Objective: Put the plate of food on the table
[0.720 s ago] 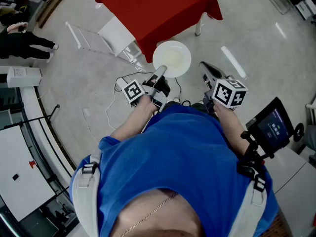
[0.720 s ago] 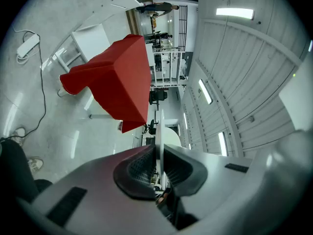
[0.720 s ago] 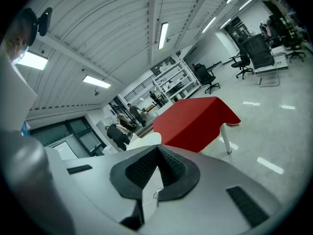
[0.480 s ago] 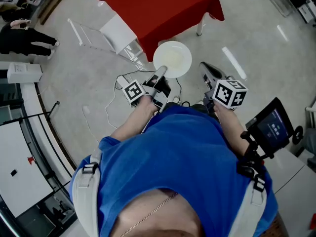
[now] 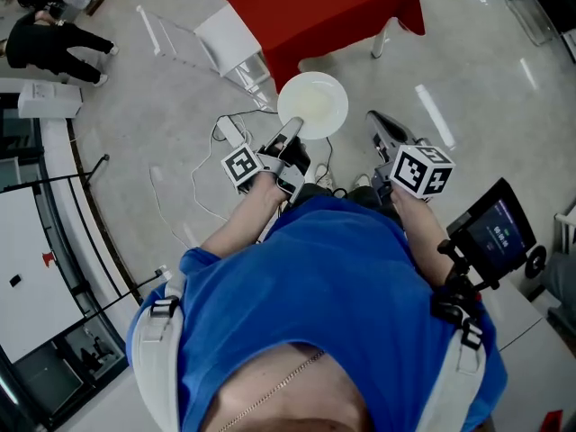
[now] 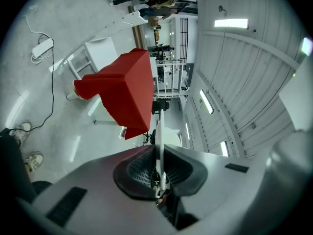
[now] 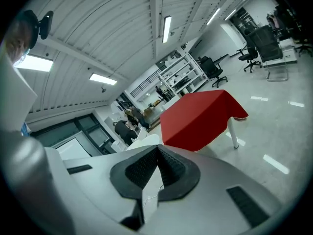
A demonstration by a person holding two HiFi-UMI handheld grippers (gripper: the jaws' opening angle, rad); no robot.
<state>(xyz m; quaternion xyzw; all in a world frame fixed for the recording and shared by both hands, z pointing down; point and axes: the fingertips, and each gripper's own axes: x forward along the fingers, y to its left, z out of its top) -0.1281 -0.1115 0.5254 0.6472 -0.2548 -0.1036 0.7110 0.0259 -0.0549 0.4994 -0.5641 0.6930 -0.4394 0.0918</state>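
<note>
Your left gripper (image 5: 294,131) is pinching the near rim of the white plate (image 5: 313,104), jaws almost together. Your right gripper (image 5: 375,122) is hanging closed and empty. The plate is hovering short of the red-clothed table (image 5: 315,7), so hold it level and carry it over the cloth.

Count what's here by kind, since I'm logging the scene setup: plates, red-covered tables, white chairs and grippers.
plate: 1
red-covered table: 1
white chair: 1
grippers: 2 (left gripper, right gripper)
Total: 5
</note>
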